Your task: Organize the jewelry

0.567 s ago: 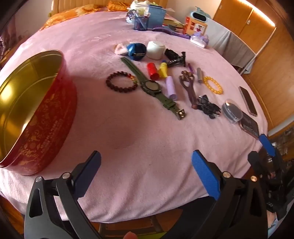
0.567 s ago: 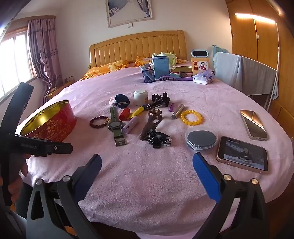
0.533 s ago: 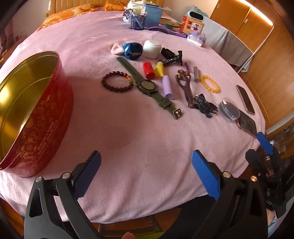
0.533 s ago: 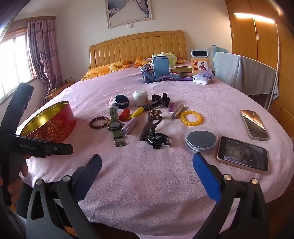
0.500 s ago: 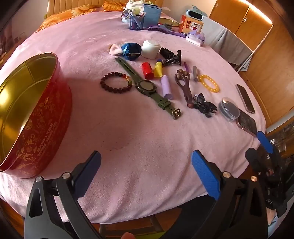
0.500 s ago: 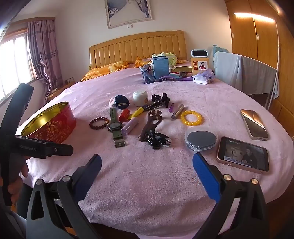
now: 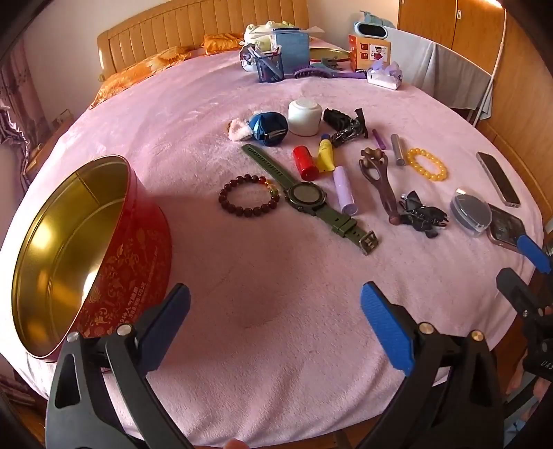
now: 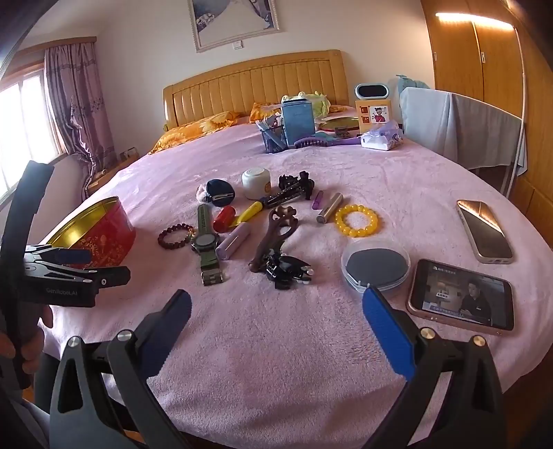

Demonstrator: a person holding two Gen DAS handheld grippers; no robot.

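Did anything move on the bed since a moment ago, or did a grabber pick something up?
Only the left gripper moved: it tipped up a little, so the headboard now shows in its view. The right gripper stayed put. Both have jaws open and hold nothing. The red tin, dark bead bracelet, watch and yellow bracelet lie where they were.

To the left of my right claw (image 8: 276,331), the body of the left claw (image 8: 62,276) carries pale lettering that I read as "GenRobot.AI". In the left wrist view, the other claw's body at the far right edge shows "UAS", cut off by the frame. The red tin (image 7: 131,255), just left of my left claw, bears gold characters too small for me to read.
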